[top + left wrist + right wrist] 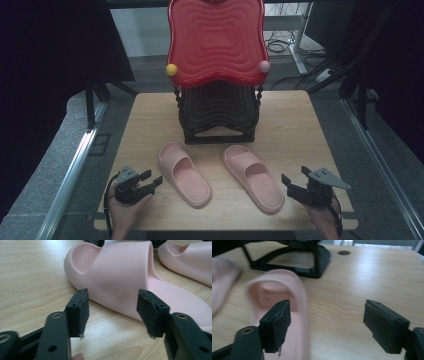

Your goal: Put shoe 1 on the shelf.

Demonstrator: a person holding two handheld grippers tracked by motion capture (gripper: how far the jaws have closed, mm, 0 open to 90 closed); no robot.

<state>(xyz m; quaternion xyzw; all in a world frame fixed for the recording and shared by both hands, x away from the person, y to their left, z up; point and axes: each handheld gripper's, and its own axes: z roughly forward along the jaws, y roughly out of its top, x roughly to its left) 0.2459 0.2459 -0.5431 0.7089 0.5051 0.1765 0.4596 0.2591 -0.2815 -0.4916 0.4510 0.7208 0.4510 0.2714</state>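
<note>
left hand-held gripper (pixel 152 179) open, slipper (pixel 184 173) just beside

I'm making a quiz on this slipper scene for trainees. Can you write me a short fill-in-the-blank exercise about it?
1. The two slippers, the left slipper and the right slipper, are ____ in colour.
2. Behind them on the table stands a black rack with a ____ top shelf.
3. The left gripper has its jaws ____, with nothing between them.
4. The right gripper sits beside the ____ slipper.

Missing words: pink; red; open; right
</note>
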